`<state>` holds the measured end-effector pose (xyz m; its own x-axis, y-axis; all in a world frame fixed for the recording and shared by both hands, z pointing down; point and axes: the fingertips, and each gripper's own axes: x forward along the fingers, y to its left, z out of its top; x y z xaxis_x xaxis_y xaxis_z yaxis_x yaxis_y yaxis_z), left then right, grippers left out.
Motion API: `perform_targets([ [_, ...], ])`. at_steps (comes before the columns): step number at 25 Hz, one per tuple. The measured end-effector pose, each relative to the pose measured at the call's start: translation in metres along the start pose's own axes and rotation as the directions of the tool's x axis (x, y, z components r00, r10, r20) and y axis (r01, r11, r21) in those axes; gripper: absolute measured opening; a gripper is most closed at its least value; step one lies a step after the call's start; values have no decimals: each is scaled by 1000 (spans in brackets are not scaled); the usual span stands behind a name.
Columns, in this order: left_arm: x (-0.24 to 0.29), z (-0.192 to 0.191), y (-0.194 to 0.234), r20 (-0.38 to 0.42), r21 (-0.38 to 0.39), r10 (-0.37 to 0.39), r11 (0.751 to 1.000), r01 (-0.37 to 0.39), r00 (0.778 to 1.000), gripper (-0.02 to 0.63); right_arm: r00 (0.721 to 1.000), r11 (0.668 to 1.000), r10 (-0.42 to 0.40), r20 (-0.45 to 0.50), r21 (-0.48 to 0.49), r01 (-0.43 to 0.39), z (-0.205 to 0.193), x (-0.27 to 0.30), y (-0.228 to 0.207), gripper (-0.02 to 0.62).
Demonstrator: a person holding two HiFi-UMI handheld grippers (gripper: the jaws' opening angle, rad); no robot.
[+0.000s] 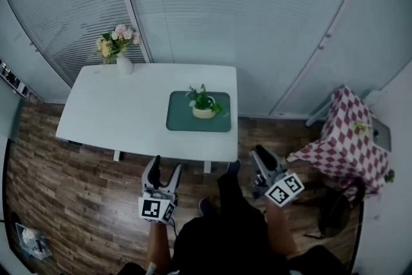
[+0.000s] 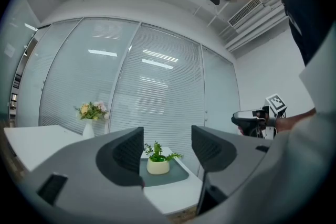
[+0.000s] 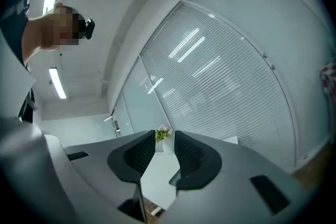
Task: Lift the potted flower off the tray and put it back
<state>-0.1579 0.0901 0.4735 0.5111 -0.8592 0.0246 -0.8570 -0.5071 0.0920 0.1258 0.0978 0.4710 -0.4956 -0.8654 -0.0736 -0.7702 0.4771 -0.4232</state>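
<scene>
Two hand-held grippers hang short of the worktop (image 1: pixel 116 113), on the person's side of its near edge, and neither touches anything. The potted flower (image 1: pixel 204 106) stands upright on the green tray (image 1: pixel 183 120), which lies flat by the worktop's right edge and closer to its near edge than to its far one. Judging by that, the lift has not begun and the pot sits where it must also end up. A vase of flowers (image 1: pixel 122 53) stands at the far left corner, well apart from the tray, so it should not hinder a reach. The left hand-held gripper (image 1: pixel 165 167) is held roughly level and aimed at the pot. In its own view the pot shows far off in the wide gap between the jaws, which suggests it is being lined up for an approach. Its jaws stand wide apart with nothing between them, an opening that looks ample for the small cream pot. The right hand-held gripper (image 1: pixel 261 154) is held off beyond the worktop's right corner, rolled to one side and pointed across the worktop rather than at the tray. Its own view shows only the distant vase through a narrow slit. Its jaws are drawn close together with a thin gap left, empty, the pads pressing on nothing.
</scene>
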Motion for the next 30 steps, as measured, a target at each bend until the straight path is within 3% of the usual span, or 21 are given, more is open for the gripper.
perform_targets([
  [4,10,1,2,13,-10,7,1000,-7,1000,265,999,998,44,-8,49,-44,6,10,-9,142],
  [15,40,3,6,-1,12,10,1000,-10,1000,267,988,992,111,-109,-53,-117,-5,35,-18,268],
  [27,88,-25,7,-82,3,28,1000,-28,996,267,968,983,174,-182,-33,-183,-12,72,-50,288],
  [30,102,-30,9,-108,10,26,1000,-25,994,267,957,976,176,-228,-86,-200,-18,81,-59,288],
])
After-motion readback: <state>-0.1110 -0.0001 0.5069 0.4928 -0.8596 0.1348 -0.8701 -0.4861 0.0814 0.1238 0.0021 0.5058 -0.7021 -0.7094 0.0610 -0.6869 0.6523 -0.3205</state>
